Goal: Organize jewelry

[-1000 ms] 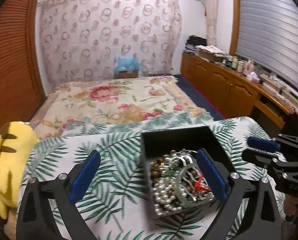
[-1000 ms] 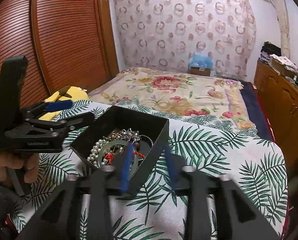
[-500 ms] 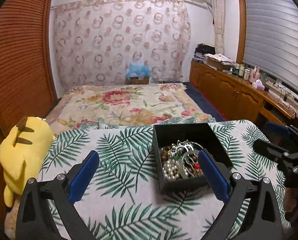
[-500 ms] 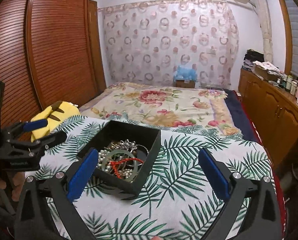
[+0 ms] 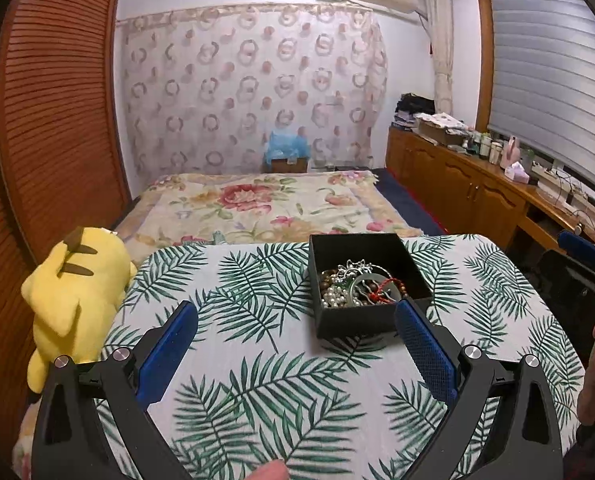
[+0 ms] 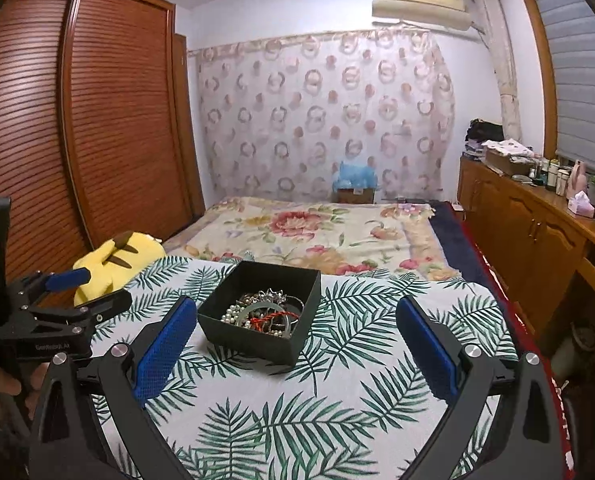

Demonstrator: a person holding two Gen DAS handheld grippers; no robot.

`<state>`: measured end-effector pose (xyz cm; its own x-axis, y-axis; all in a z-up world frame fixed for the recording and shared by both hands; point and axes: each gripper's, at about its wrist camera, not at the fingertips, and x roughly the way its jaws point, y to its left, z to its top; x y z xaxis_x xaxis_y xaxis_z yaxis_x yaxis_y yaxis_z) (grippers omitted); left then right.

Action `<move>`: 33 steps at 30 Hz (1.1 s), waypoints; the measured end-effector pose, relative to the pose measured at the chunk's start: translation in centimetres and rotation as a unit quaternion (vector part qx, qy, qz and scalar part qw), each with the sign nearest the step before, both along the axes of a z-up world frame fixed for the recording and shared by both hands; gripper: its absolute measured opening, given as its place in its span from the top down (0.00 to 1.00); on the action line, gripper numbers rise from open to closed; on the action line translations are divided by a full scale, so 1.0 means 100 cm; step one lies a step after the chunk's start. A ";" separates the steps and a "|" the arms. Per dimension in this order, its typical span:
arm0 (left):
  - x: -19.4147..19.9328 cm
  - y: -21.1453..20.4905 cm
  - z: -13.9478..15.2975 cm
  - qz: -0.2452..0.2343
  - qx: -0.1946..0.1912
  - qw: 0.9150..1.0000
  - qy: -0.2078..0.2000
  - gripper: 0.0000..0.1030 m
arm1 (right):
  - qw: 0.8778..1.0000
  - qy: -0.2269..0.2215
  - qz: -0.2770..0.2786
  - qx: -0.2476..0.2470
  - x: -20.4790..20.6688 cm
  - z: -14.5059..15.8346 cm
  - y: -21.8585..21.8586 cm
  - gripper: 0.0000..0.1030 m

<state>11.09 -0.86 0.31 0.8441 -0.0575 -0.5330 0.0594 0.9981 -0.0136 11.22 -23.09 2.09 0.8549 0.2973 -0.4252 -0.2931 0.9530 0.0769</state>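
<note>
A black open box sits on the palm-leaf cloth, filled with tangled jewelry: white pearls, brown beads, a green bangle, a red cord, silver pieces. It also shows in the right wrist view with the jewelry inside. My left gripper is open and empty, held back from the box, which lies ahead to the right. My right gripper is open and empty, the box ahead between its fingers. The left gripper also shows at the left of the right wrist view.
A yellow plush toy lies at the table's left edge. Beyond the table is a bed with a floral blanket. A wooden louvred wardrobe stands left and a wooden cabinet with clutter runs along the right.
My right gripper let go of the box wall, opened wide and pulled back. My left gripper also drew back and up from the box. The box stays on the cloth.
</note>
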 end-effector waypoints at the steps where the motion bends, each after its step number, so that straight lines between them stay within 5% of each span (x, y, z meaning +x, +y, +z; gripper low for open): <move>1: -0.003 -0.001 0.002 0.000 0.001 1.000 -0.002 0.07 | 1.000 -0.001 -0.003 0.000 -0.004 0.002 -0.001 0.02; 17: -0.051 -0.018 0.023 -0.005 0.013 0.999 -0.042 0.07 | 0.999 -0.019 -0.048 0.008 -0.038 0.005 -0.029 0.02; 33: -0.060 -0.010 0.020 0.003 0.011 0.999 -0.047 0.07 | 0.999 -0.013 -0.034 0.004 -0.041 -0.004 -0.014 0.02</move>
